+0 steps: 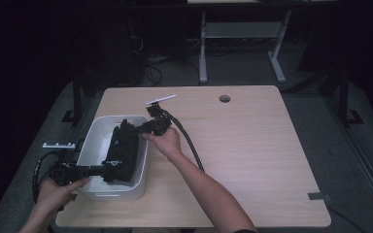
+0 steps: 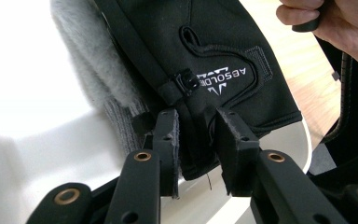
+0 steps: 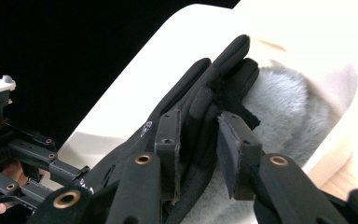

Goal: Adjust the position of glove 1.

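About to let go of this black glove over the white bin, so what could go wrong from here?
1. The black glove lies partly over the white bin's near rim, so it may slide out when freed.
2. In the left gripper view, the cuff sits between the left claw's pads with a gap on one side; pulling back could snag and drag it.
3. The right claw straddles the glove's fingers beside grey fleece; withdrawing might catch either.

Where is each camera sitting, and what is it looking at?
High view: above the wooden table, looking down; both forearms show.
Left gripper view: on the left hand-held gripper, facing the black fabric glove's cuff.
Right gripper view: on the right hand-held gripper, facing its fingers.
Shared: glove, grey fleece, white plastic bin.
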The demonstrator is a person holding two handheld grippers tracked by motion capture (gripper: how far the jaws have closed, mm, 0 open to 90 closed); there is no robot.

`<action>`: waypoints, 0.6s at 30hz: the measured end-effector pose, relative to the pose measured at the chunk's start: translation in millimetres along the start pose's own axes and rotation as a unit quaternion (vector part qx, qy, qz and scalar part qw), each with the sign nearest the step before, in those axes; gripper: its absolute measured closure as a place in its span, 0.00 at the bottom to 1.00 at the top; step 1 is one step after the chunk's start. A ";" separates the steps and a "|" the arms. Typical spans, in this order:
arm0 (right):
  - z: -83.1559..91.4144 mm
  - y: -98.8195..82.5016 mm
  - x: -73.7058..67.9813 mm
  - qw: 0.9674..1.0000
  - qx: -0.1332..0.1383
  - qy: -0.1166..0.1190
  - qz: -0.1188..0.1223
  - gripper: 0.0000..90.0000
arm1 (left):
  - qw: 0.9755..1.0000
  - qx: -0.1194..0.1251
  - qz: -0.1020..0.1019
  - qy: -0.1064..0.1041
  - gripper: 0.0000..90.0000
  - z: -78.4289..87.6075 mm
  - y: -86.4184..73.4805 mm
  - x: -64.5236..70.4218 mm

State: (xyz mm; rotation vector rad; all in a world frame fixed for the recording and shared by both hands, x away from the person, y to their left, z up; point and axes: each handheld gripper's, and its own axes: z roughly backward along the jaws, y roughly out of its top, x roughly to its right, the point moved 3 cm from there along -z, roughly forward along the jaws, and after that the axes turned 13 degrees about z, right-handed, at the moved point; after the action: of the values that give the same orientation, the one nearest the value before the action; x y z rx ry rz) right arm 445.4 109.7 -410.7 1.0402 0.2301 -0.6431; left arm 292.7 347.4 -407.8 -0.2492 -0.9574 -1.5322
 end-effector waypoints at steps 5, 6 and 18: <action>9.8 3.1 0.9 1.000 0.011 -0.002 0.002 0.76 | 1.000 -0.001 -0.003 0.002 0.77 2.7 1.3 -2.0; 10.7 3.1 0.5 1.000 0.009 -0.002 0.003 0.76 | 1.000 0.001 -0.002 0.003 0.77 3.1 1.7 -1.2; 27.0 6.4 0.4 1.000 0.017 -0.003 0.005 0.76 | 1.000 0.023 -0.008 -0.007 0.76 11.9 11.2 8.5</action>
State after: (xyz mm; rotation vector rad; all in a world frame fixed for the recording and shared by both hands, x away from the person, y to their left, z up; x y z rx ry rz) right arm 446.3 88.6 -392.6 1.0722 0.2090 -0.6425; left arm 296.5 350.5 -389.9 -0.2206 -1.0060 -1.5237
